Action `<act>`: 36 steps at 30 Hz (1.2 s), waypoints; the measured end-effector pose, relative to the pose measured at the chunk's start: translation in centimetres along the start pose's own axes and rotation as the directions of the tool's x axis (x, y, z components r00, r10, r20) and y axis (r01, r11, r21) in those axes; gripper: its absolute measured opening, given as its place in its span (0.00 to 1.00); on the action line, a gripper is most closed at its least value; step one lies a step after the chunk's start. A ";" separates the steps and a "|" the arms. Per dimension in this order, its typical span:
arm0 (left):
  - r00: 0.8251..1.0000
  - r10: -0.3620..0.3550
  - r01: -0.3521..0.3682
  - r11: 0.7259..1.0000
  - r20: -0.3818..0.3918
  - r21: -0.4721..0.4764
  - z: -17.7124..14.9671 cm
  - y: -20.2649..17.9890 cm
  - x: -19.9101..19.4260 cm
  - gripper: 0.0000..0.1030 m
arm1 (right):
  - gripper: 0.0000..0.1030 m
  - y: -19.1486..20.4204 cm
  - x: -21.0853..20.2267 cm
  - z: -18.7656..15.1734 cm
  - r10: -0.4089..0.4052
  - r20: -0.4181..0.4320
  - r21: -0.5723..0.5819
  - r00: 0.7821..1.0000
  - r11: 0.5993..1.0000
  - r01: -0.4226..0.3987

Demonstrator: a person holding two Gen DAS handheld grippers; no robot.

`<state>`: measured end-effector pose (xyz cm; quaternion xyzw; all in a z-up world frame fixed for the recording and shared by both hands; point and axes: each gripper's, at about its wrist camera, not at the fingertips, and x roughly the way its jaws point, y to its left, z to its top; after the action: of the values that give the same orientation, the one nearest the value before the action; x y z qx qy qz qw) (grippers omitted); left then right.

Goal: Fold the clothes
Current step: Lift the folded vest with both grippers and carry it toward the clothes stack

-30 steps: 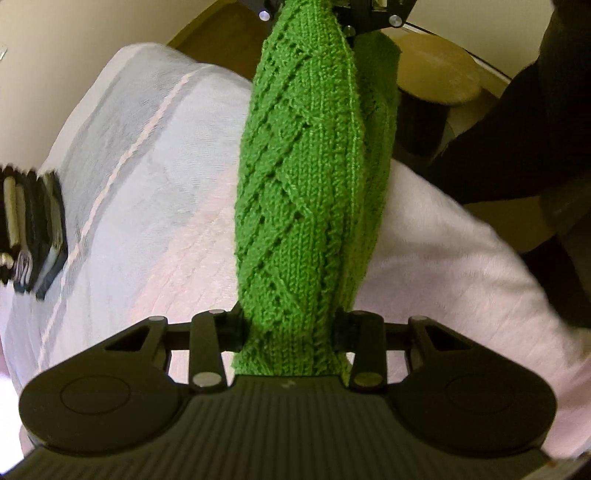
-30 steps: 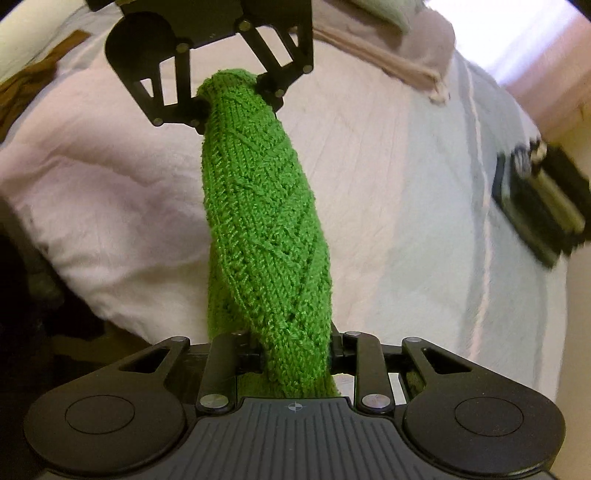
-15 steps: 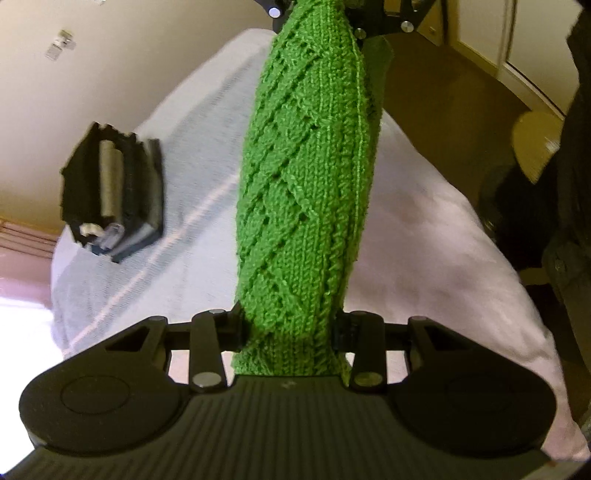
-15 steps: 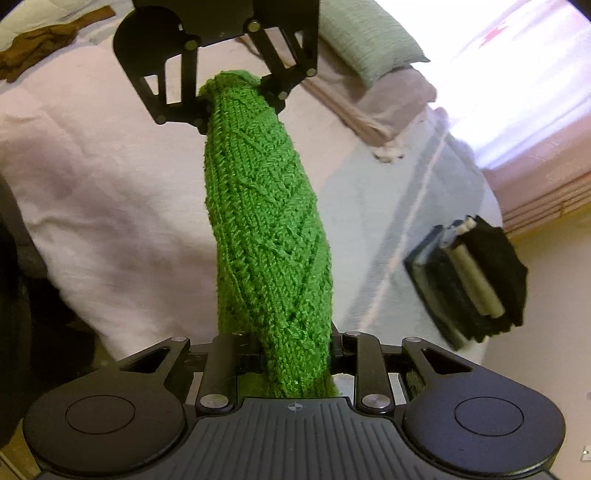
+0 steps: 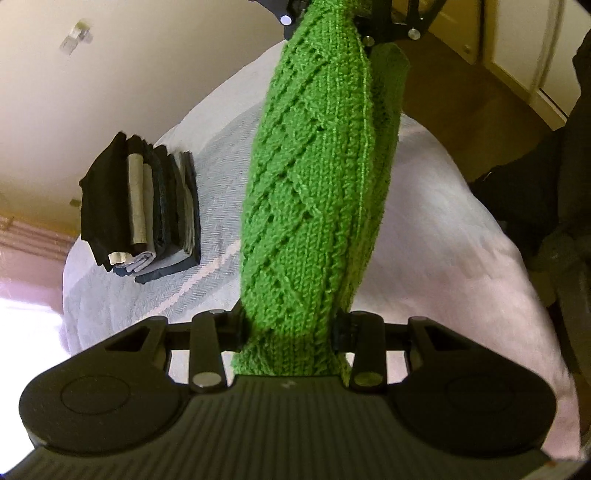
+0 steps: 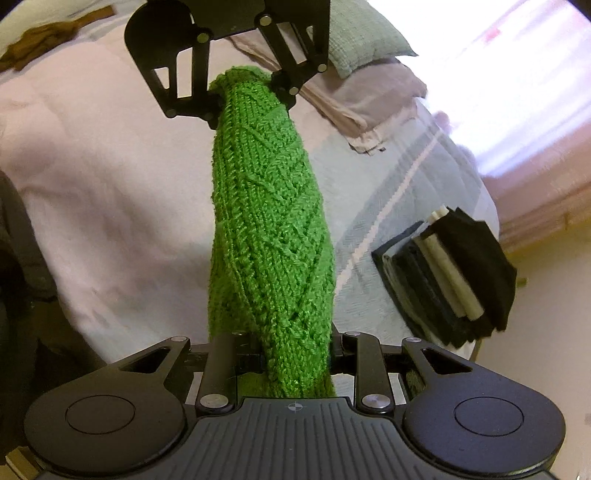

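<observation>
A green knitted garment (image 5: 314, 199) hangs stretched between my two grippers, above the bed. My left gripper (image 5: 290, 328) is shut on its near end. The far end runs up to my right gripper (image 5: 351, 22), at the top edge of the left wrist view. In the right wrist view the same green knit (image 6: 269, 236) passes from my right gripper (image 6: 295, 350), shut on it, up to my left gripper (image 6: 245, 98), which pinches the bunched far end. The knit sags slightly and is bunched into a narrow band.
A stack of folded dark and pale clothes (image 5: 140, 203) sits on the grey-striped blanket (image 5: 207, 155); in the right wrist view this stack (image 6: 450, 277) lies near the bed's edge. Pillows (image 6: 362, 40) and a brown garment (image 6: 44, 40) lie farther up the pink bedcover (image 6: 92, 166).
Both grippers have swung with the knit held between them. The folded stack has come further into both views, and the pillows now show in the right wrist view. Both grips are unchanged.
</observation>
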<state>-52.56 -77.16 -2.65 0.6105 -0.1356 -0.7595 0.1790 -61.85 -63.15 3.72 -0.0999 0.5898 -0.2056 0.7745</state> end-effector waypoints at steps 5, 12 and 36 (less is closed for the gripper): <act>0.998 0.018 -0.026 0.989 -0.058 -0.142 5.5 3.0 3.0 0.34 | 0.22 -7.0 1.5 -5.6 0.046 0.062 -0.141 0.997 0.989 -0.037; 0.992 0.016 -0.052 0.953 -0.123 -0.299 11.5 7.1 5.7 0.34 | 0.22 -15.5 3.5 -9.4 0.107 0.088 -0.294 0.990 0.953 -0.077; 0.814 0.555 -0.576 0.733 -0.173 -0.361 12.9 40.9 12.4 0.34 | 0.24 -49.8 13.7 -2.7 -0.339 0.394 -0.319 0.855 0.821 0.473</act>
<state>-63.18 -119.57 6.61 0.5110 -0.1530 -0.6634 0.5247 -71.46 -113.50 10.79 -0.4146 0.4504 -0.2224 0.7588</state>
